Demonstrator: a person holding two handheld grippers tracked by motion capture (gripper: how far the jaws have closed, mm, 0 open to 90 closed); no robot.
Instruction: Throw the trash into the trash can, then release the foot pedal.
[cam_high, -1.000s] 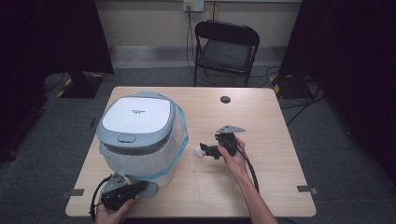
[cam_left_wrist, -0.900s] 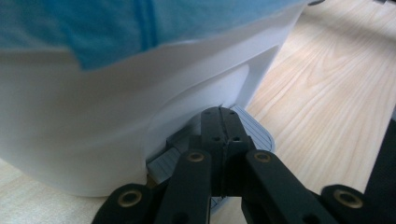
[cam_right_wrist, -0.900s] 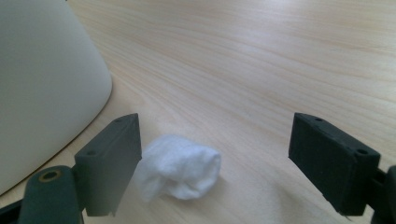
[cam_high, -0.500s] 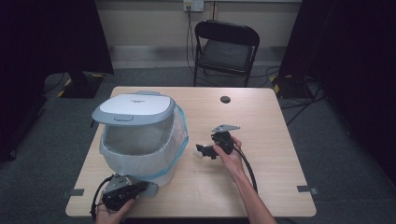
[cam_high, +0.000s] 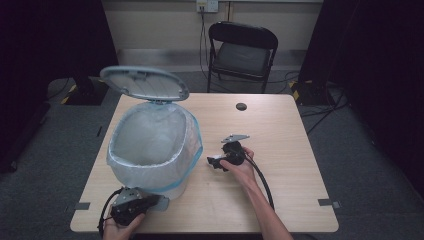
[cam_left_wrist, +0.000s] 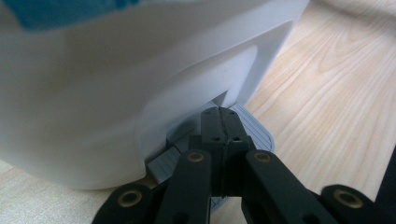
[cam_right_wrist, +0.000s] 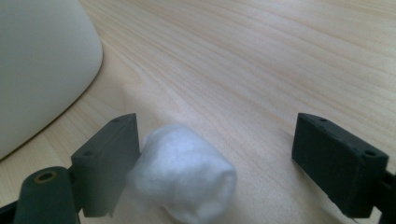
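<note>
A white cotton ball (cam_right_wrist: 182, 175) lies on the wooden desk (cam_high: 280, 200) just right of the pedal bin (cam_high: 150, 150), near the middle of the desk, and the right gripper (cam_high: 216, 162) is set down around it. The right hand (cam_high: 239, 167) comes in from the near edge with the forearm angled toward the centre, the gripper pointing left at the bin. In the right gripper view the jaws stand wide open: the cotton ball touches the inner face of the left-hand jaw, and a clear gap separates it from the other. The bin's white wall sits close at the upper left of that view. The left gripper (cam_high: 152, 201) lies low at the near left corner, held by the left hand (cam_high: 120, 227), with its jaws closed together and pressed down on the grey foot pedal (cam_left_wrist: 254, 128) at the bin's base. The bin's grey lid (cam_high: 144, 83) stands raised, tipped back at the far side, showing a translucent liner with a blue edge (cam_high: 197, 145) folded over the rim. Farther off, a small black disc (cam_high: 241, 106) rests near the desk's far edge, and a black folding chair (cam_high: 243, 50) stands behind the desk.
</note>
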